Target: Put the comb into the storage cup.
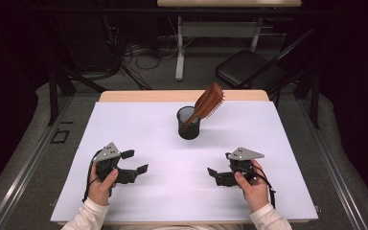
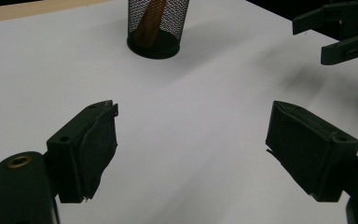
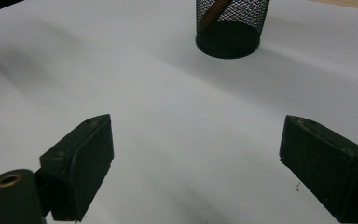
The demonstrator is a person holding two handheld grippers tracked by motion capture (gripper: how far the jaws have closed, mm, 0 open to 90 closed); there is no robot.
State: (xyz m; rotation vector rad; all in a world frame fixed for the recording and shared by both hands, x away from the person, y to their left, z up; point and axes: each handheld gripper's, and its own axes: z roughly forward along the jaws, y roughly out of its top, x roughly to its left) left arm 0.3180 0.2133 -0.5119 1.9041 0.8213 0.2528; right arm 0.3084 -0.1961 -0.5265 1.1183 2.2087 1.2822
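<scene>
A brown hairbrush [image 1: 210, 101] stands tilted in a black mesh cup [image 1: 188, 125] at the far middle of the white table top [image 1: 139, 124]. Its handle is down in the cup and its bristled head leans up to the right. My left gripper [image 1: 136, 161] rests low at the near left, open, with nothing between its jaws. My right gripper [image 1: 219, 164] is at the near right, open and empty as well. The left gripper view shows my own jaws [image 2: 193, 112] wide apart, the cup [image 2: 157, 23] ahead and the right gripper [image 2: 314, 37] at the top right. In the right gripper view my jaws [image 3: 196, 123] are spread, with the cup [image 3: 230, 28] ahead.
A wooden strip [image 1: 182, 96] edges the table's far side. Beyond it stand a black folding chair [image 1: 249, 69], a desk leg [image 1: 179, 48] and cables on the floor. Bare white surface lies between the two grippers and the cup.
</scene>
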